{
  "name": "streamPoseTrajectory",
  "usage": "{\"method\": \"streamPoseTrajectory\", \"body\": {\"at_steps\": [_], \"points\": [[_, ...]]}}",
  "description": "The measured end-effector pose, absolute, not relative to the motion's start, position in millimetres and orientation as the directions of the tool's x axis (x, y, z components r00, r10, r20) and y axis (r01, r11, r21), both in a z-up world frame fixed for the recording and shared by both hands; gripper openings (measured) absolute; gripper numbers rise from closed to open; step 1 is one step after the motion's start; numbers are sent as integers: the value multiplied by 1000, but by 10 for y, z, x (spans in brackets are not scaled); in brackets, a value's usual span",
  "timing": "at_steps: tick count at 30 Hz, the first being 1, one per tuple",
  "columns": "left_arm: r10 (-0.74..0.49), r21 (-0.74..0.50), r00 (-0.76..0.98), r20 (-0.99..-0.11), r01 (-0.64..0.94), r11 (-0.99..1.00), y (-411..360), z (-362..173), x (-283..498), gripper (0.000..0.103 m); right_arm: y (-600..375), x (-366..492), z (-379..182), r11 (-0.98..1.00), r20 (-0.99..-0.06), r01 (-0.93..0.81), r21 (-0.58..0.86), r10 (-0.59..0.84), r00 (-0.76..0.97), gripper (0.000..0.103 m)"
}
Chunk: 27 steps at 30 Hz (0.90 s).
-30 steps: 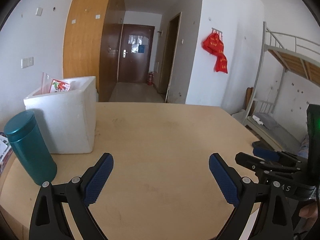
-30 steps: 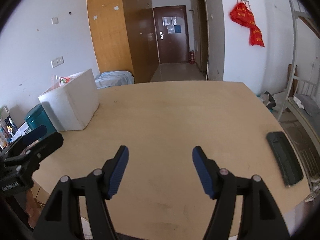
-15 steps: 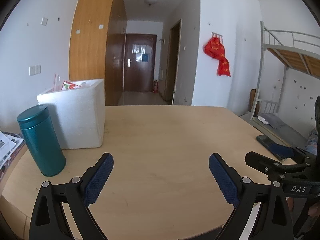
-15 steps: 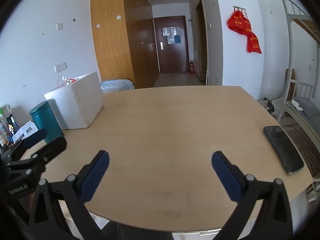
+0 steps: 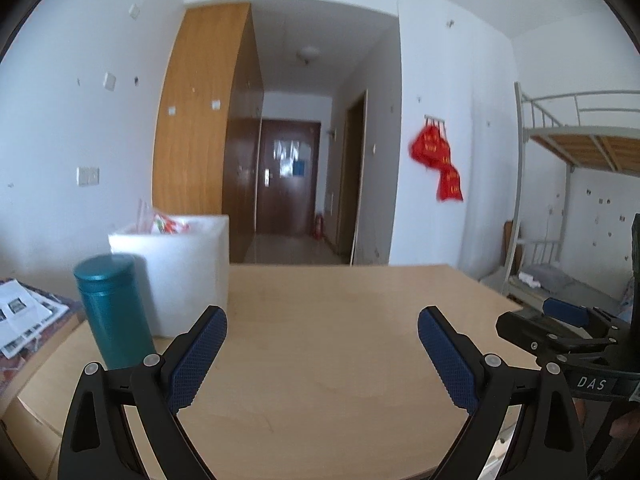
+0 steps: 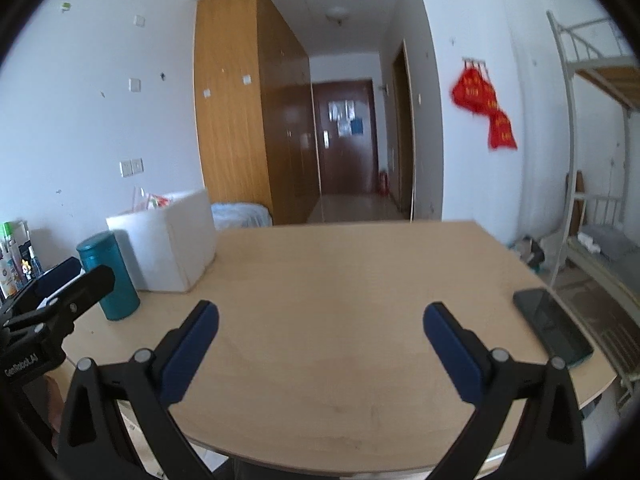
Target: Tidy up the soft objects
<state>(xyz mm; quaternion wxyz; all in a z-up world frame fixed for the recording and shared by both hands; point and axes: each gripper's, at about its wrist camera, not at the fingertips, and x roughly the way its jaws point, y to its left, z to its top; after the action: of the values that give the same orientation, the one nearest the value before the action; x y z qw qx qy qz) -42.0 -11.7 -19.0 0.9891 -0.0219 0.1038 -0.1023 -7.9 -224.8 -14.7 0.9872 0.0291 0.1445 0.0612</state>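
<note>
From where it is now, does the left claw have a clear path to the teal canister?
Probably yes. The left claw is open and empty; the teal canister stands upright just beyond its left finger, beside the white foam box, nothing between.

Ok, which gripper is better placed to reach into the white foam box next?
Probably the left gripper. The white foam box stands on the table's left side beside the teal canister, nearer its open jaws. The right gripper, also open and empty, faces bare table.
</note>
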Motion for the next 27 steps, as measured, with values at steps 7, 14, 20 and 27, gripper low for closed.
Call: {"method": "streamPoseTrajectory", "body": {"at_steps": [7, 14, 20, 27], "points": [[-152, -37, 986, -65, 150, 988, -61, -29, -747, 103, -2222, -411, -7, 994, -102, -94, 48, 98, 990, 103], [-145, -60, 988, -58, 142, 988, -10, 31, -796, 103, -2151, -420, 2, 996, -75, -85, 18, 86, 993, 103], [-142, -50, 988, -62, 139, 989, -52, 28, -836, 103, -2139, -454, 56, 998, -64, -68, 12, 69, 996, 103], [-152, -30, 987, -60, 150, 988, -102, 44, -869, 103, -2153, -452, 68, 998, -71, -58, 13, 59, 996, 103]]}}
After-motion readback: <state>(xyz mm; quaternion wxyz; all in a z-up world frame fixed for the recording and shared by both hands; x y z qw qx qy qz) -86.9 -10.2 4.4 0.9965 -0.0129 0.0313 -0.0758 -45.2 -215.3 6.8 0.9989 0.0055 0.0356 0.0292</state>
